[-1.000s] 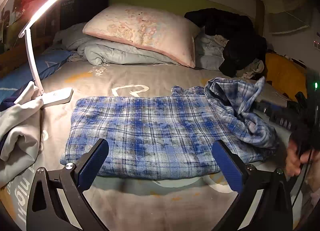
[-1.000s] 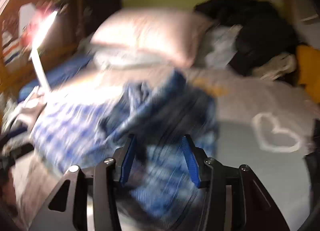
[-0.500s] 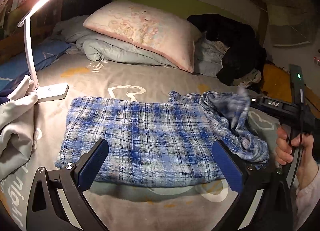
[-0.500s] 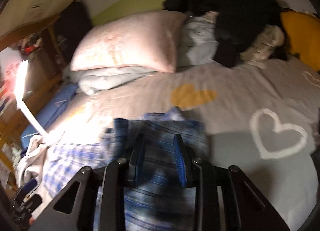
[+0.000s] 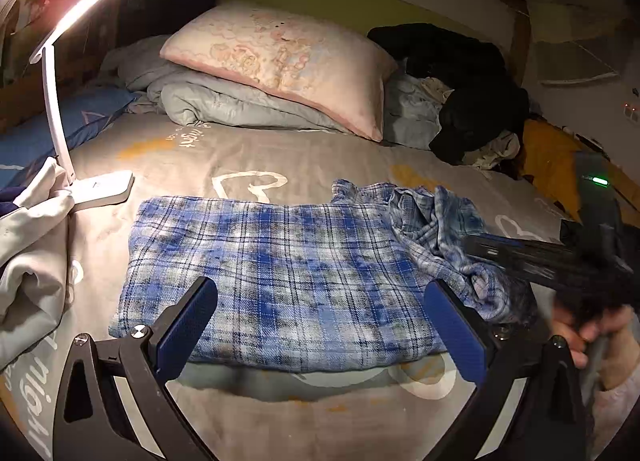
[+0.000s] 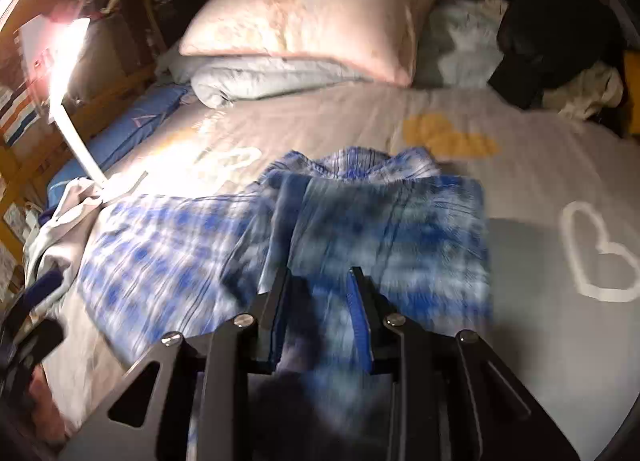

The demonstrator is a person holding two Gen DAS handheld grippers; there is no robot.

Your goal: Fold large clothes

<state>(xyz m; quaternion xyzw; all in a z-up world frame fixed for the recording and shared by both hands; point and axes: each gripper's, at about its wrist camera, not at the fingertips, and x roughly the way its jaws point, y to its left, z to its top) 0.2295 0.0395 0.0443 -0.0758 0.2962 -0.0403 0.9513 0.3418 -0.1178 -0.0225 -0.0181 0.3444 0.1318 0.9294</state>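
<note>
The right gripper's [image 6: 320,293] blue-padded fingers [image 6: 357,301] had just been closing, and they stood narrowly apart with blurred blue cloth running between them; whether the pads actually pinched it could not be told through the motion blur. A second before, that gripper had held a bunched end of the blue-and-white plaid flannel garment [image 5: 280,277] raised above the bed; now the same end lay lower, crumpled on the garment's right side [image 5: 452,245], with the gripper low over it. This suggested the right-hand flap had been carried inward and was being laid down or re-gripped, not yet smoothed.

The left gripper [image 5: 320,325] hung with its jaws spread wide and empty, just above the garment's near edge, much as it had been.

The garment lay mostly flat on the grey heart-printed bedsheet [image 5: 248,157], between the white desk lamp [image 5: 56,109] and the person's hand [image 5: 592,325]; the pink pillow [image 5: 280,61] sat well behind it.
</note>
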